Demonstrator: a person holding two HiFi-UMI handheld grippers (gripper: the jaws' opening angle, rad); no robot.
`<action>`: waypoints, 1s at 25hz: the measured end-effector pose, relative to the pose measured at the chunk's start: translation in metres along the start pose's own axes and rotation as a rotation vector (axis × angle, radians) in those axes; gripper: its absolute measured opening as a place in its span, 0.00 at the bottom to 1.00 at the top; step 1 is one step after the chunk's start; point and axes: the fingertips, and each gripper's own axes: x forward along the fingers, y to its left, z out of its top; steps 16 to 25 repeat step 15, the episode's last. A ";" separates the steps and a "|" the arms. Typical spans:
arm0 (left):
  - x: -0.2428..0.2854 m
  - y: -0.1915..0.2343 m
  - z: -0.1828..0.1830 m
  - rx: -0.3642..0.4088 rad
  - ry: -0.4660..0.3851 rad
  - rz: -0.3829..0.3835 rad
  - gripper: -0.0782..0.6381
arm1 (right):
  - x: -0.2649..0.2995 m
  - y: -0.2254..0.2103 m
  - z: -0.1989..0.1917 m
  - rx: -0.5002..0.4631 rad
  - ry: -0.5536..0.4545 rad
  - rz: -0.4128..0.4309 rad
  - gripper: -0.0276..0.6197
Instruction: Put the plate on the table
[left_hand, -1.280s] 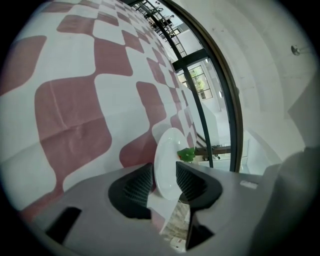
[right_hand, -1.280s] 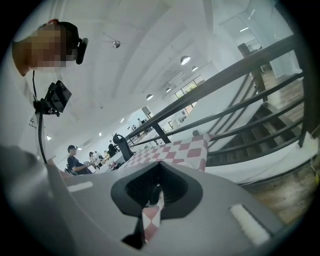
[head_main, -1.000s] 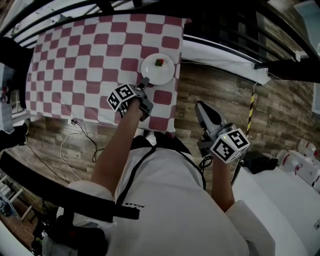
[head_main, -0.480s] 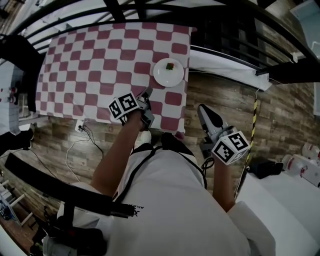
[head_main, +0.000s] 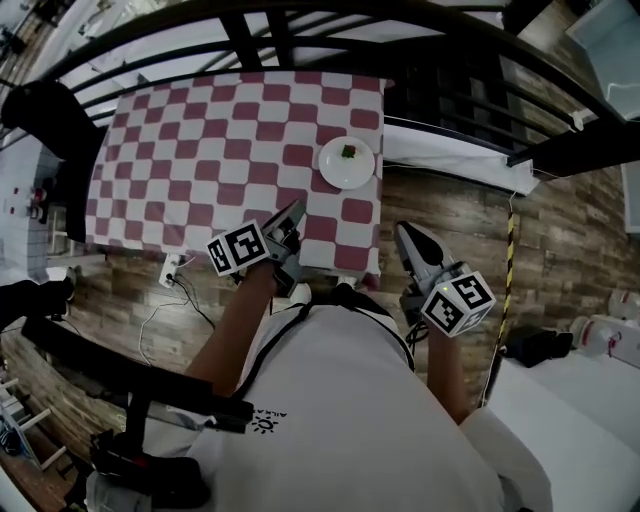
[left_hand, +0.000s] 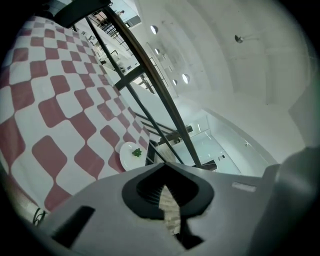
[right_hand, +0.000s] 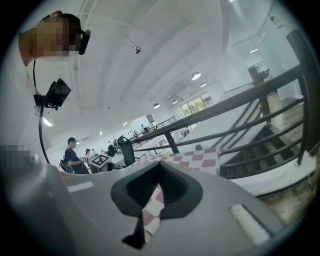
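So the plate (head_main: 347, 162) sits flat on the desk (head_main: 200, 150), on the red-and-white checked cloth and pretty close to its right-hand edge. There's a small bit of green and red food (head_main: 348, 152) in the middle of it. Nothing is touching it, so as far as I can judge the "put it on the desk" part looks done.

If it ever needs shifting: it looks like a plain white glossy plate, so I'd guess stiff, not heavy, a bit slippery and chippable if it gets knocked. The only sensible place to grab is the rim, on the side nearest the person, one jaw over the lip and one under. I'd keep it level so the food doesn't slide. Being that near the desk edge, a careless nudge sideways could send it off, so I'd watch that.

The left gripper (head_main: 295, 214) is over the near edge of the desk, between the person and the plate but clearly apart from it. Its jaws are pressed together with nothing in them; its own view just shows the plate further off on the cloth.

The right gripper (head_main: 408, 238) hangs off the desk to the right, over the wooden floor (head_main: 450, 210), well apart from the plate. Its jaws are together too and empty, with only checked cloth visible through the slit.

Further out there's a dark railing (head_main: 450, 90) past the desk and some cable (head_main: 190, 290) on the floor to the left.
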 end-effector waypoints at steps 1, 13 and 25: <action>-0.006 -0.004 0.000 0.004 0.001 -0.007 0.12 | -0.001 0.003 0.000 -0.005 -0.003 -0.002 0.05; -0.038 -0.025 0.005 0.050 0.000 -0.065 0.12 | -0.009 0.025 0.003 -0.040 -0.026 -0.015 0.05; -0.038 -0.027 0.005 0.056 0.005 -0.070 0.12 | -0.009 0.026 0.003 -0.041 -0.028 -0.018 0.05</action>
